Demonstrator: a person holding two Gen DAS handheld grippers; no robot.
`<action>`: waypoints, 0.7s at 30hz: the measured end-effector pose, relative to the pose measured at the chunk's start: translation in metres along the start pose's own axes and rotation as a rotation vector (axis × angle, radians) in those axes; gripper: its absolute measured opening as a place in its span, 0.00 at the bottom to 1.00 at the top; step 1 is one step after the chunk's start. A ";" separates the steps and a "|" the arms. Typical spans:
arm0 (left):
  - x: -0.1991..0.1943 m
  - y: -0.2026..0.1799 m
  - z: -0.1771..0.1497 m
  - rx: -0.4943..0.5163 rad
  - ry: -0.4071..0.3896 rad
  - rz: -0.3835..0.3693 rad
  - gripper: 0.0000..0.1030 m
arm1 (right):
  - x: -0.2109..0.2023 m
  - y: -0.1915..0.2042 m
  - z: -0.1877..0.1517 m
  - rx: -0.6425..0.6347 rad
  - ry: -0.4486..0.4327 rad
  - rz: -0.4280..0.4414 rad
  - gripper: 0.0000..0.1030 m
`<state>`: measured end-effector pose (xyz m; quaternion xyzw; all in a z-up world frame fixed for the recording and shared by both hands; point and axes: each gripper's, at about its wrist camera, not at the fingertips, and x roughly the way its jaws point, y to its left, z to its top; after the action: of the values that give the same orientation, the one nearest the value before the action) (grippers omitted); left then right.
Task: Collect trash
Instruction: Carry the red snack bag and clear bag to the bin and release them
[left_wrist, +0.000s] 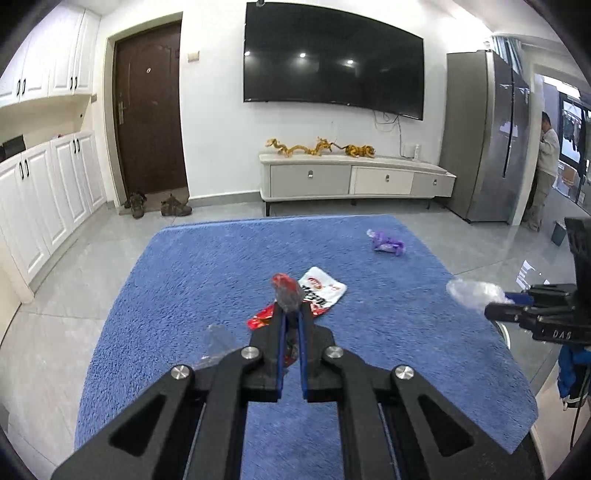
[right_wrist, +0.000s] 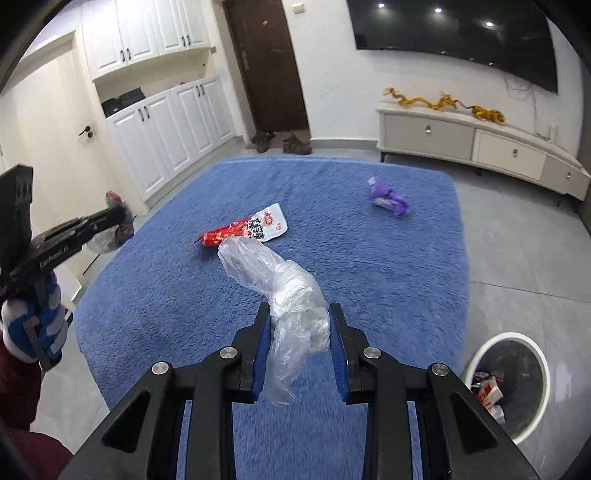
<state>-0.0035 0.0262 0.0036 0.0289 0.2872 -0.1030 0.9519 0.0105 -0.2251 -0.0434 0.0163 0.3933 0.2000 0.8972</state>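
Observation:
My left gripper (left_wrist: 291, 309) is shut on a crumpled red and dark wrapper (left_wrist: 286, 290), held up above the blue rug (left_wrist: 207, 280). The right wrist view shows the same gripper (right_wrist: 119, 215) at its left edge. My right gripper (right_wrist: 299, 311) is shut on a crumpled clear plastic bag (right_wrist: 291, 295) that sticks out past the fingertips and hangs down behind them. The left wrist view has this gripper (left_wrist: 495, 307) and the bag (left_wrist: 471, 291) at the right edge. On the rug lie a red and white snack packet (right_wrist: 255, 227) (left_wrist: 323, 291) and a purple wrapper (right_wrist: 388, 197) (left_wrist: 386, 243).
A white trash bin (right_wrist: 545, 373) with rubbish inside stands on the tiles off the rug's right edge. Beyond the rug are a low TV cabinet (left_wrist: 354, 177), shoes (left_wrist: 173, 206) by the door and a refrigerator (left_wrist: 484, 140). A person (left_wrist: 546, 166) stands at the far right.

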 end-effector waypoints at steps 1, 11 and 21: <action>-0.004 -0.004 -0.001 0.006 -0.010 0.000 0.06 | -0.006 0.000 -0.001 0.008 -0.012 -0.006 0.28; -0.024 -0.029 -0.008 0.024 -0.053 -0.038 0.06 | -0.046 -0.009 -0.012 0.073 -0.062 -0.075 0.29; -0.011 -0.043 -0.010 0.051 -0.023 -0.044 0.06 | -0.042 -0.025 -0.020 0.113 -0.055 -0.091 0.29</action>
<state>-0.0273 -0.0131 0.0022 0.0457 0.2741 -0.1313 0.9516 -0.0208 -0.2666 -0.0322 0.0547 0.3794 0.1358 0.9136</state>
